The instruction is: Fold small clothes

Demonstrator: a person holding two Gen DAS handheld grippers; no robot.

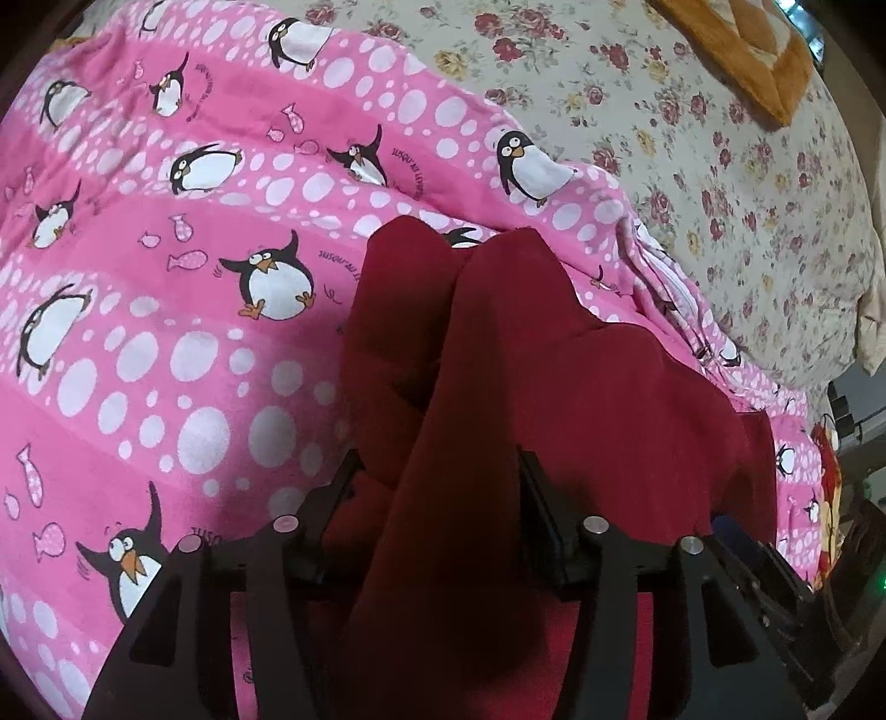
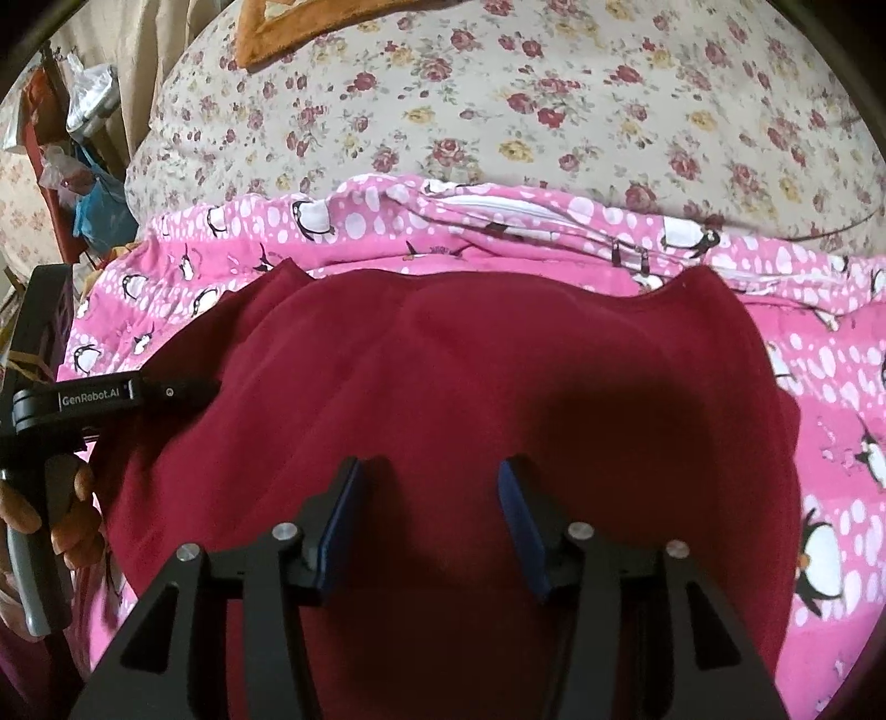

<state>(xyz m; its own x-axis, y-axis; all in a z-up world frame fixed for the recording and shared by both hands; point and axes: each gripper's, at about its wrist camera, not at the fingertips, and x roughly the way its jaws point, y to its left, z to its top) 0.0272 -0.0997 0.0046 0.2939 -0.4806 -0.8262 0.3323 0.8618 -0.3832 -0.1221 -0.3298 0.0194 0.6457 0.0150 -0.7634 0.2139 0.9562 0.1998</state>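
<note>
Two hand-held grippers work the red garment [image 2: 443, 387] on the bed: left [image 1: 437, 498] pinching a bunched fold, right [image 2: 432, 498] open above it, next needing a far-edge grip.

We see our right gripper [image 2: 432, 515] hanging open over the dark red garment [image 2: 443, 376]. It lies on the pink penguin blanket [image 2: 830, 365]. Our left gripper [image 2: 99, 396] sits at its left edge.

- Garment [image 2: 443, 399]: solid dark red, no print.
- Blanket [image 1: 166, 310]: pink, white dots, black-and-white penguins, small pink fish.
- Bed sheet [image 2: 498, 99]: cream, red and yellow roses.
- Cushion [image 1: 736, 50], upper right: orange-brown.
- Right gripper [image 2: 429, 515] pads: blue.
</note>
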